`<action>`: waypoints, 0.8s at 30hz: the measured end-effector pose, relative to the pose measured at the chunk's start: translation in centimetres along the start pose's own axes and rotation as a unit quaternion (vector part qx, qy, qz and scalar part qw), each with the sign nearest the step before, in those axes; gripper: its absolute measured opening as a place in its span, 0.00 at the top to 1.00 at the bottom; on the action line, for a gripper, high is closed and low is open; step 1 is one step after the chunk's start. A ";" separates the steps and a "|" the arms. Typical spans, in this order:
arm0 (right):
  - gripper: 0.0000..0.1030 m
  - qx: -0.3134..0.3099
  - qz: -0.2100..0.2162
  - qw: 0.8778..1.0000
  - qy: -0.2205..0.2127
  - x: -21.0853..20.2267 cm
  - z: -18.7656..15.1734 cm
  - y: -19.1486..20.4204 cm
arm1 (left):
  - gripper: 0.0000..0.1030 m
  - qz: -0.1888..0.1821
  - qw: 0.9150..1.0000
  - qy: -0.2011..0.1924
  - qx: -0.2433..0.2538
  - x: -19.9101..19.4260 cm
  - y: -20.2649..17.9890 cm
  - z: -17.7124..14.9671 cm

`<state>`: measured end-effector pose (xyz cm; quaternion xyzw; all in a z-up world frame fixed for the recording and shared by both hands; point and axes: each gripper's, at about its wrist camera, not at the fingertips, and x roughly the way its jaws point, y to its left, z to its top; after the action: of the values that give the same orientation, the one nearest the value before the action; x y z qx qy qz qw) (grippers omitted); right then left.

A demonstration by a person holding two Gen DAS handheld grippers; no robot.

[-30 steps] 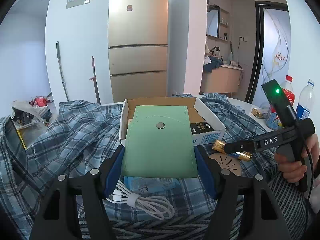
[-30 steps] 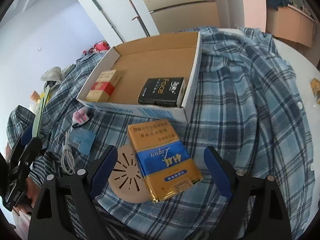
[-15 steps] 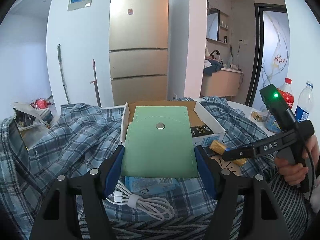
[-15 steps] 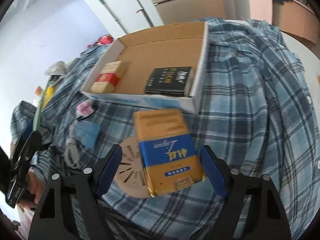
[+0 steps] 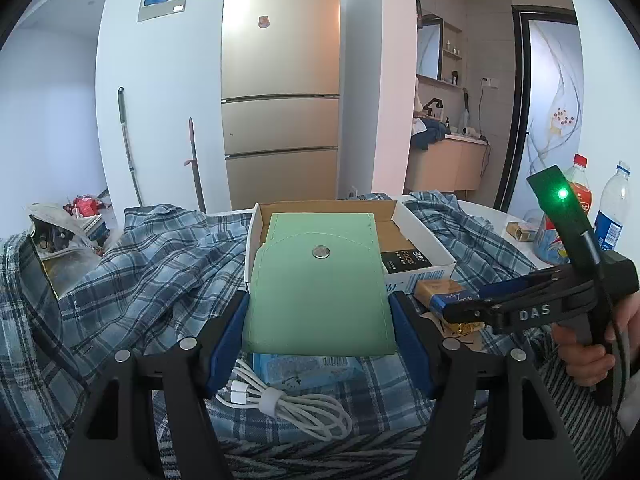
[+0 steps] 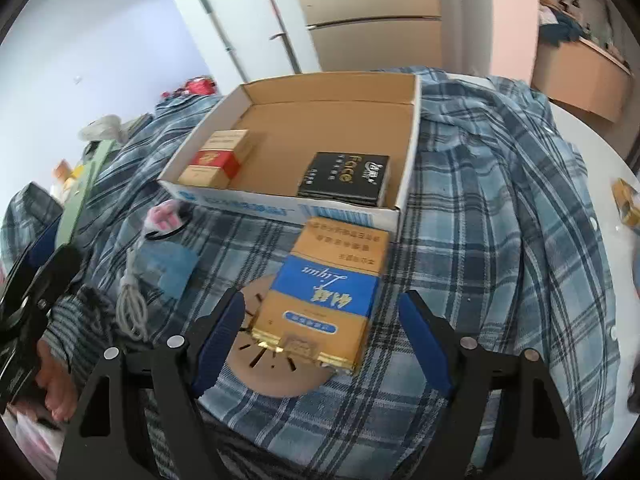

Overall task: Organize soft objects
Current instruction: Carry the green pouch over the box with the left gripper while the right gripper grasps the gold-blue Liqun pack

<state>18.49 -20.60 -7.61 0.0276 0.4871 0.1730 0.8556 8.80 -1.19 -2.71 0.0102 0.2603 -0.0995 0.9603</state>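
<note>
My left gripper (image 5: 319, 324) clamps a green pouch (image 5: 318, 280) between its blue pads, the pouch filling the centre of the left wrist view with its round metal snap (image 5: 321, 251) facing the lens. Beyond it, at upper centre, sits the cardboard box (image 5: 424, 236), resting on a blue plaid cloth (image 5: 160, 264). Below the pouch, at lower centre, lie a blue tissue pack (image 5: 304, 370) and a coiled white cable (image 5: 288, 404).

At the right edge of that view my right hand (image 5: 588, 356) grips the other tool. In the right wrist view my right gripper (image 6: 320, 332) stands open, its blue pads either side of a gold-and-blue cigarette pack (image 6: 328, 292) without touching it. The pack lies flat at centre frame, its near end over a tan slotted disc (image 6: 276, 372) and its far end just in front of the box wall (image 6: 288, 210). Inside the box, a red-and-tan pack (image 6: 218, 158) lies at left and a black packet (image 6: 346, 178) at right. A pink-and-white plush item (image 6: 164, 216) rests on the cloth at left of the box.
</note>
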 end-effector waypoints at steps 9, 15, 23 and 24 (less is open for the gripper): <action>0.39 -0.011 -0.028 1.000 0.001 0.8 -0.1 0.9 | 0.31 0.014 1.000 -0.009 0.010 -0.3 -0.4 0.0; 0.47 -0.017 -0.028 0.999 -0.013 -0.2 -0.5 1.2 | 0.31 0.028 0.999 -0.021 -0.001 -1.5 -0.5 0.6; 0.48 -0.020 -0.032 0.998 -0.049 -3.1 -0.4 1.7 | 0.31 0.040 0.998 -0.047 0.003 -4.2 -1.5 2.6; 0.48 -0.017 -0.032 0.998 -0.056 -3.5 -0.3 1.7 | 0.31 0.041 0.998 -0.050 0.004 -4.4 -1.6 2.9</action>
<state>16.08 -20.17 -4.49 0.0067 0.4362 0.1520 0.8869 6.24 -2.14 2.03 0.0202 0.2111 -0.0614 0.9753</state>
